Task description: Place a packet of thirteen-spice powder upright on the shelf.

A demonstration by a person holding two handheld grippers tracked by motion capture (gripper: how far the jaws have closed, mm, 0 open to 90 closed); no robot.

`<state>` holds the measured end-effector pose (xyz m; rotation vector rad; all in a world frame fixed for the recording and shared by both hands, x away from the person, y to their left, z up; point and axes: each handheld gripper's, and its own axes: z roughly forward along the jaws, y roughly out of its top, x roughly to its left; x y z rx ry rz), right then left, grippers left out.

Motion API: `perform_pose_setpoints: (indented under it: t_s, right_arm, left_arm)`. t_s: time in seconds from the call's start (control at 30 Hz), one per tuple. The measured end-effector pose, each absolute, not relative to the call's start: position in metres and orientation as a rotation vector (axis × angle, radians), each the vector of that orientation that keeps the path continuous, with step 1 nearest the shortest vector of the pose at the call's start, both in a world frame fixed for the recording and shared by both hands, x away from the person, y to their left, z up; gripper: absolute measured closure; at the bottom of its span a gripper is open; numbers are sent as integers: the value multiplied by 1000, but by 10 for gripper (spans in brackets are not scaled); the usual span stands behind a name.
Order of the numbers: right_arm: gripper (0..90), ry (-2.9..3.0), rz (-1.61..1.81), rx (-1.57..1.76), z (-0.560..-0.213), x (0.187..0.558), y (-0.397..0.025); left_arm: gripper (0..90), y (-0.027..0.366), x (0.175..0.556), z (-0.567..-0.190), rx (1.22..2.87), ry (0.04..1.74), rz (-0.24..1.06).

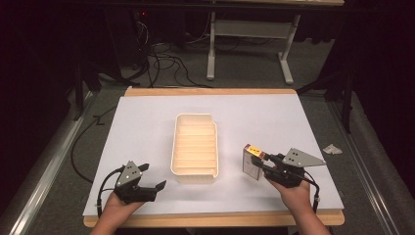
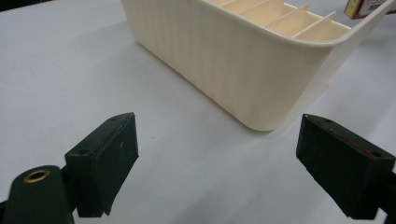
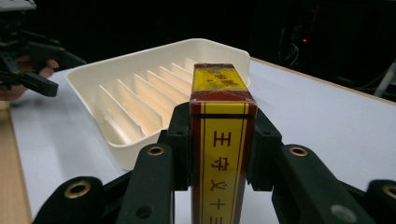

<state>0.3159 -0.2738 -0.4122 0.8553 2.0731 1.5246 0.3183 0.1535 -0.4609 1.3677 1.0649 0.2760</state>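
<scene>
Transfer under way at a white-covered table [image 1: 147, 117]: the right gripper [image 1: 262, 165] pinches a slim red-and-yellow cardboard box with printed characters [image 1: 253, 162], jaws pressed against its two broad faces, and holds it upright just right of a cream plastic tray with ribbed slots [image 1: 194, 175]. In the right gripper view the box [image 3: 223, 140] stands on edge between the black jaws, its yellow top face toward the tray [image 3: 93, 74] beyond. Judged from this, the step in hand is the carry toward the tray, the box not yet over it.

Next, the box likely needs lifting clear of the near rim, then lining up parallel with the dividers so it drops into one slot; a skewed approach could land it across two ribs or nudge the light tray along the sheet.

Left gripper [image 1: 149, 179] rests low at the table's front left, jaws spread wide and holding nothing; its own view looks at the tray's rounded corner [image 2: 261, 79], close enough to steady it if required.

Nothing lies between box and tray. A crumpled scrap of white paper [image 1: 332, 149] sits off the table to the right, and cables [image 1: 166, 61] trail on the floor beyond, well apart from the work.
</scene>
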Motion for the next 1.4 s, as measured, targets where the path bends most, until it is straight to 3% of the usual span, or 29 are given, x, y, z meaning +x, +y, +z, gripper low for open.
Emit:
perform_pose_setpoints:
  t_s: [1.4]
  right_arm:
    - [684, 2235, 1703, 574, -379, 379, -238]
  left_arm:
    - [135, 158, 318, -460, 1367, 1060, 273]
